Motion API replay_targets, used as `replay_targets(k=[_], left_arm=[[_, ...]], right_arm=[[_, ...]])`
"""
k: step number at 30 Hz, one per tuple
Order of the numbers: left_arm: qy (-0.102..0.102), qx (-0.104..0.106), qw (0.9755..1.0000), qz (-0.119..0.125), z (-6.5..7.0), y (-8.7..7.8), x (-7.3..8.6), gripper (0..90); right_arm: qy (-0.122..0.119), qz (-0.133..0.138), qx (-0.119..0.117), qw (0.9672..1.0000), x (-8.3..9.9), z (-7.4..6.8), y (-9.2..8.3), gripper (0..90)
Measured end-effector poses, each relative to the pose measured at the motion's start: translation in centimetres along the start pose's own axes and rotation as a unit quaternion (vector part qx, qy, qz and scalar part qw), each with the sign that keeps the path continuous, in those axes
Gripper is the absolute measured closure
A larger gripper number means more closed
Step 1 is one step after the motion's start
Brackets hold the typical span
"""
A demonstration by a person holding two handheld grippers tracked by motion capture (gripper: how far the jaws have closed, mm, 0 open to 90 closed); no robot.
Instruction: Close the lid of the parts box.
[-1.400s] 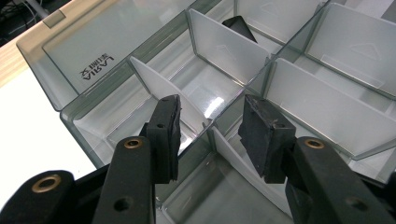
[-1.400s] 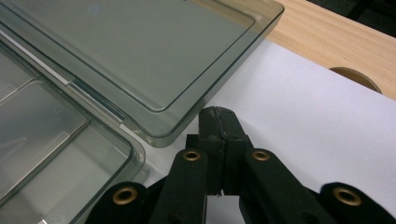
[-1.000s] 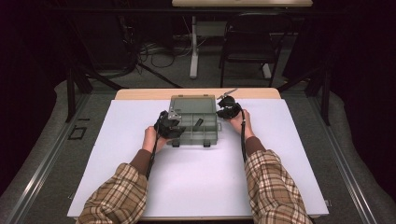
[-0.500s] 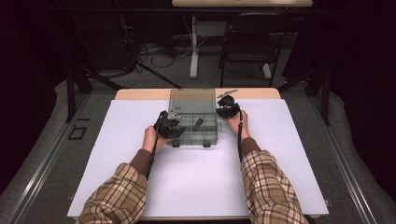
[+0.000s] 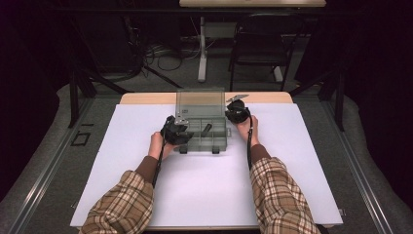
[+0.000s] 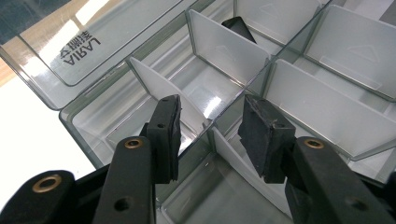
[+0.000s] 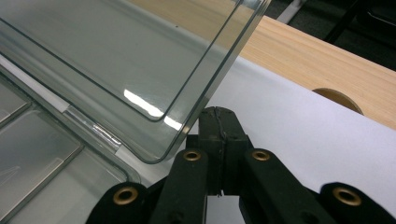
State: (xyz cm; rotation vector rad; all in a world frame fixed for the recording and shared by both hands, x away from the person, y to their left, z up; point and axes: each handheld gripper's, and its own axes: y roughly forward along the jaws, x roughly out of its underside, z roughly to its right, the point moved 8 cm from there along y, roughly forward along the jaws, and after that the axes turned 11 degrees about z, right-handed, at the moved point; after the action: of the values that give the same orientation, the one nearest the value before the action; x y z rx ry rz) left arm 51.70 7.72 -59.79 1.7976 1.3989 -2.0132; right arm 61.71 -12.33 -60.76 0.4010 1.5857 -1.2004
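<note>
- Clear compartment box (image 5: 202, 132), center of the high view on white table sheet (image 5: 292, 161); long axis runs left-right; small black part (image 5: 207, 128) in a middle cell.
- Lid (image 5: 200, 102) hinged at far edge, standing up, tilted back.
- Right gripper (image 5: 237, 111) at lid's right corner, jaws clenched, nothing seen between; nearer the lid.
- Left gripper (image 5: 176, 132) on box's left end, jaws part-spread straddling a divider (image 6: 215, 144), pads not touching it.

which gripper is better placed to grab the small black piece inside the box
Left, probably: the left gripper stands open right over the box compartments, near the black piece. The right gripper is shut beside the raised lid.
</note>
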Motion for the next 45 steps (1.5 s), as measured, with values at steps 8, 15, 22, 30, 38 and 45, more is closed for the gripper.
replay_targets(k=[8,15,22,30,38,45], left_arm=[[-0.001,0.000,1.0000,0.000,0.0,0.0,0.0,58.0],[-0.001,-0.001,1.0000,0.000,0.0,0.0,0.0,57.9],[-0.002,-0.001,1.0000,-0.001,0.0,0.0,0.0,57.9],[-0.001,-0.001,1.0000,-0.001,0.0,0.0,0.0,57.8],[0.001,0.001,1.0000,-0.001,0.0,0.0,0.0,57.8],[0.004,0.000,1.0000,-0.002,0.0,0.0,-0.1,57.5]], right_arm=[[-0.001,0.017,0.003,0.9999,-0.3,0.1,-0.1,90.0],[-0.009,0.031,0.008,0.9994,-0.8,0.1,-0.4,90.0],[-0.009,0.050,0.009,0.9987,-1.5,0.2,-0.7,90.0],[-0.011,0.065,0.006,0.9978,-2.2,0.1,-1.3,90.0],[-0.010,0.078,0.000,0.9969,-2.8,0.1,-1.8,90.0],[-0.010,0.087,-0.005,0.9962,-3.1,0.1,-2.3,90.0]])
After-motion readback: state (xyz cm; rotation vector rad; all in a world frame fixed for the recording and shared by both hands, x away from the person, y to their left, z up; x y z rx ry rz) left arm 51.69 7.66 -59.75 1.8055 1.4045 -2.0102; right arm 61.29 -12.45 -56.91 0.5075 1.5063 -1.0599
